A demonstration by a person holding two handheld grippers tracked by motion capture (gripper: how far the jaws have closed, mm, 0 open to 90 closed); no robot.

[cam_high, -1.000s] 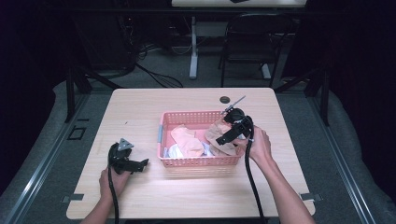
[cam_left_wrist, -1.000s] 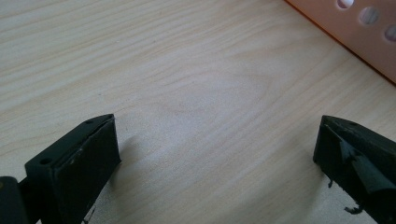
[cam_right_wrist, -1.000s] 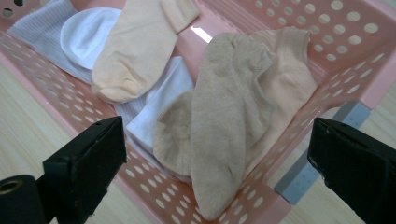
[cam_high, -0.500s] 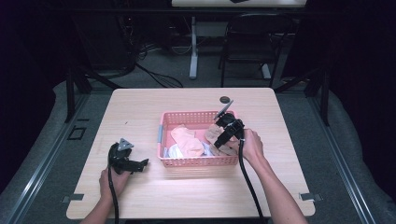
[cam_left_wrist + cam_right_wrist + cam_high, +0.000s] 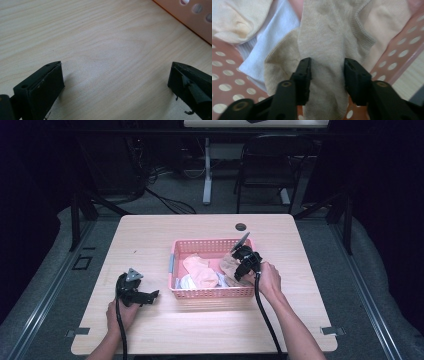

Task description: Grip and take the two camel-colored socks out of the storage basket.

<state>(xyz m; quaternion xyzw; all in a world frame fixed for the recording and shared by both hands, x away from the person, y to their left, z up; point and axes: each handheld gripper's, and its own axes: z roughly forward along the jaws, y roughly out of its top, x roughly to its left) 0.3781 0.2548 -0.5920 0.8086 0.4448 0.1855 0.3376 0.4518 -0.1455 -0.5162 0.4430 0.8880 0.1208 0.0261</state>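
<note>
R gripper (image 5: 325,75) is down in the pink perforated plastic basket (image 5: 210,293), mid-frame on the light wood counter (image 5: 150,245). Its jaws have just been closing and straddle a fold of the beige knit sock (image 5: 329,37); pads look to press the cloth, not 100% sure. To do it well: pinch one layer only, avoid the white sock (image 5: 274,27) beside it, then lift straight up. L gripper (image 5: 115,82) rests wide open, empty, lower left. Vs 1 s ago: R gripper has dropped lower into the basket; L unchanged.
</note>
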